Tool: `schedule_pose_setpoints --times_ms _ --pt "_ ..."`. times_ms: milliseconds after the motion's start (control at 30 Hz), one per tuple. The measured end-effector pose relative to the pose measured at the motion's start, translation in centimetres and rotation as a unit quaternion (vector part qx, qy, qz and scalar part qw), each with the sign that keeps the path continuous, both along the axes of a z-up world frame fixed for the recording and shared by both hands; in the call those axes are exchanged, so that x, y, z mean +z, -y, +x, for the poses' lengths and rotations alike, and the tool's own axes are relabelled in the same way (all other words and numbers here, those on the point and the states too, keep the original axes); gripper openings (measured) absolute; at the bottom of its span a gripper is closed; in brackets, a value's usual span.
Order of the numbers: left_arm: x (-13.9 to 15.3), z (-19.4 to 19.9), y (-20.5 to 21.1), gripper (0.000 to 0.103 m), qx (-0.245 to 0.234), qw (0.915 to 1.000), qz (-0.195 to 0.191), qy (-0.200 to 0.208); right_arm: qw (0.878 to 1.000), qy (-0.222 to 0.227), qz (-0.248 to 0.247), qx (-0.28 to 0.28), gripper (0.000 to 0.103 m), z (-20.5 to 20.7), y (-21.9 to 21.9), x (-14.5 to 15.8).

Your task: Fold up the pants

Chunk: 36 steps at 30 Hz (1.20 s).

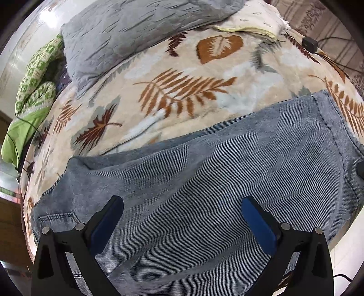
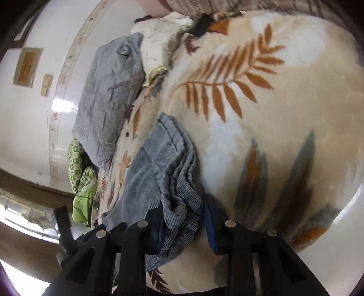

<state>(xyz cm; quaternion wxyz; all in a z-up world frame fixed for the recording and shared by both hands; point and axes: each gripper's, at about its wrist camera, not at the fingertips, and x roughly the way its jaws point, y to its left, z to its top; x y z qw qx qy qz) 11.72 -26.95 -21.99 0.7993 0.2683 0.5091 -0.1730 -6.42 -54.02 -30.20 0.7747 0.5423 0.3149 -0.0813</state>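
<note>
Grey-blue corduroy pants (image 1: pixel 193 182) lie folded across the near part of a leaf-patterned blanket (image 1: pixel 182 95). My left gripper (image 1: pixel 182 209) hovers over them, jaws wide open and empty. In the right wrist view the pants (image 2: pixel 154 164) stretch away to the left, and a bunched edge of the fabric (image 2: pixel 182 216) sits between the jaws of my right gripper (image 2: pixel 183 214). The jaws stand close around that bunch, gripping it.
A grey quilted pillow (image 1: pixel 127 34) and a cream one (image 1: pixel 257 18) lie at the far side of the bed. Green patterned cloth (image 1: pixel 34 91) hangs at the left edge. A small black box (image 1: pixel 309 44) with a cable sits at the far right.
</note>
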Motion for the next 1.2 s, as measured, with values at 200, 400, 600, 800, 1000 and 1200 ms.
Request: schedule_pose_setpoints --times_ms 200,400,600,800,1000,1200 --pt "-0.7 1.3 -1.6 0.103 0.028 0.9989 -0.013 -0.035 0.998 0.002 -0.057 0.009 0.029 0.6 -1.2 3.3" --pt "2.8 2.2 -5.0 0.103 0.054 0.9962 -0.064 -0.023 0.987 0.018 -0.15 0.055 0.029 3.0 -4.7 9.4" --pt "5.2 2.6 -11.3 0.103 0.106 0.9885 -0.106 -0.019 0.965 0.025 -0.22 0.139 0.029 6.9 -11.8 12.8" --pt "6.0 2.9 -17.7 0.103 0.15 0.9802 -0.129 -0.007 0.95 0.016 -0.219 0.223 0.029 10.1 -19.6 11.4" --pt "5.7 3.4 -21.8 0.103 0.184 0.973 -0.139 -0.006 0.932 -0.015 -0.178 0.316 0.033 12.5 -26.0 7.8" --pt "5.6 3.2 -21.8 0.103 0.182 0.9727 -0.143 -0.01 0.918 0.017 -0.131 0.374 0.079 11.5 -26.7 8.1"
